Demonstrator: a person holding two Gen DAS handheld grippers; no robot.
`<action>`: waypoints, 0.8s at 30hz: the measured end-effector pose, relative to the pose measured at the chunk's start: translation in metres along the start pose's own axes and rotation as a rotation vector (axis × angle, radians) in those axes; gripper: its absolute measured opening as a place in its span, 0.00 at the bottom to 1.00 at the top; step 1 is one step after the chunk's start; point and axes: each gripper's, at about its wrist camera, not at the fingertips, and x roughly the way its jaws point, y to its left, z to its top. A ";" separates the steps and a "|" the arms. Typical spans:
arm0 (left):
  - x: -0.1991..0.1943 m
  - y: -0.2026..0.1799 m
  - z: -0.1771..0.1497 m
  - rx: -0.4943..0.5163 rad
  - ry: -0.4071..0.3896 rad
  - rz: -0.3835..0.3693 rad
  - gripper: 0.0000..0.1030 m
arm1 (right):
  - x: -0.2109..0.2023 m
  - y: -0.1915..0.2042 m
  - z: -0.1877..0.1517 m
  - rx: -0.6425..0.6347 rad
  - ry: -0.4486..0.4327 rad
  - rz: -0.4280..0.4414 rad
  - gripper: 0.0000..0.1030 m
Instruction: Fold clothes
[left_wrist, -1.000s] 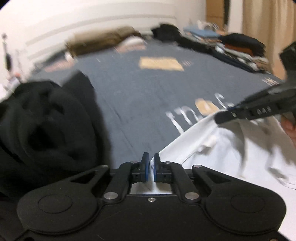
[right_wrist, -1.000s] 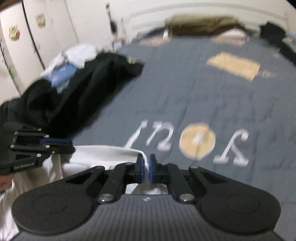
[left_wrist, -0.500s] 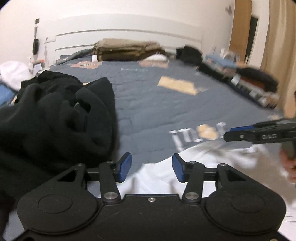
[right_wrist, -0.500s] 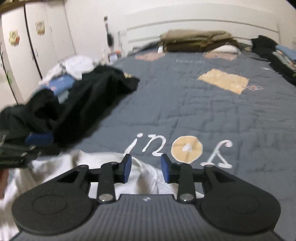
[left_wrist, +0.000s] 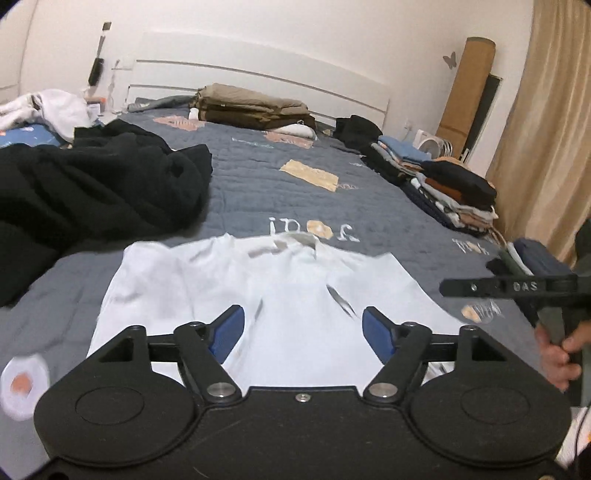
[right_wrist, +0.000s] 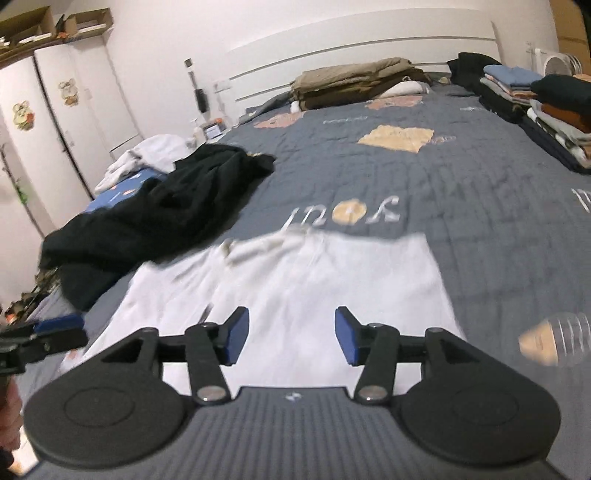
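Observation:
A white shirt (left_wrist: 295, 291) lies spread flat on the grey bedspread (left_wrist: 258, 192), collar toward the headboard; it shows again in the right wrist view (right_wrist: 314, 291). My left gripper (left_wrist: 303, 332) hangs above its near part, jaws opening, nothing between the blue pads (left_wrist: 227, 332). My right gripper (right_wrist: 291, 334) also hovers over the shirt, jaws opening and empty. In the left wrist view the right gripper (left_wrist: 491, 287) shows side-on at the right edge, held by a hand (left_wrist: 557, 354). The left gripper's tip (right_wrist: 44, 338) shows at the left edge of the right wrist view.
A heap of black clothes (left_wrist: 92, 192) lies left of the shirt, also seen from the right wrist (right_wrist: 166, 214). Folded stacks (left_wrist: 450, 192) line the bed's right side. Folded brown bedding (left_wrist: 255, 107) sits by the headboard. White wardrobes (right_wrist: 55, 129) stand at left.
Both grippers were shut on the white shirt's edge; they have let go, opened and pulled back and up. The shirt now lies flat on the bed.

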 end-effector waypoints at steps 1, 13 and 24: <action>-0.008 -0.004 -0.005 0.009 0.007 -0.003 0.68 | -0.011 0.005 -0.008 -0.004 0.009 -0.002 0.50; -0.084 -0.028 -0.068 0.042 0.111 0.004 0.70 | -0.101 0.021 -0.079 -0.117 0.171 -0.052 0.51; -0.140 0.011 -0.135 -0.009 0.321 0.065 0.70 | -0.145 -0.074 -0.120 -0.090 0.512 -0.103 0.51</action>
